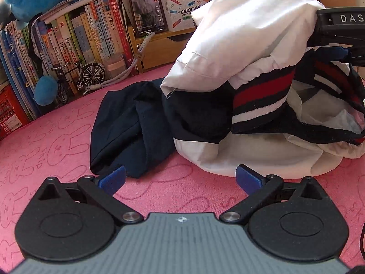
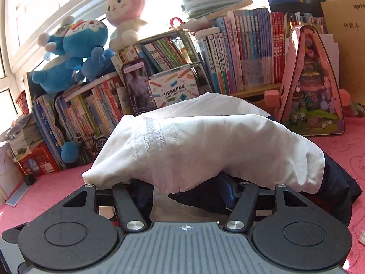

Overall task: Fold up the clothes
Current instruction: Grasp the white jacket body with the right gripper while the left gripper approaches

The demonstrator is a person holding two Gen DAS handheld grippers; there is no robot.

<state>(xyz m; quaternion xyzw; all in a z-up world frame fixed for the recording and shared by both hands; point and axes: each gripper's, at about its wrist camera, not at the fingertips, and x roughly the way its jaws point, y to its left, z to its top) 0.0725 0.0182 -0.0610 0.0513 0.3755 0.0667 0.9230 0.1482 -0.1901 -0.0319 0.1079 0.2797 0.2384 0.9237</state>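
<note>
A white and navy jacket lies bunched on the pink mat, its red, white and navy ribbed hem showing. A navy part trails to the left. My left gripper hovers open just in front of the heap, its blue pads wide apart and empty. My right gripper reaches in from the right under the raised white cloth. In the right wrist view the white cloth drapes over my right gripper and hides its fingertips. One blue pad shows, with navy fabric between the spread jaws.
Rows of books, a phone, a model bicycle and blue plush toys line the back edge. A pink triangular toy house stands at the back right. Bare pink mat lies at the left and front.
</note>
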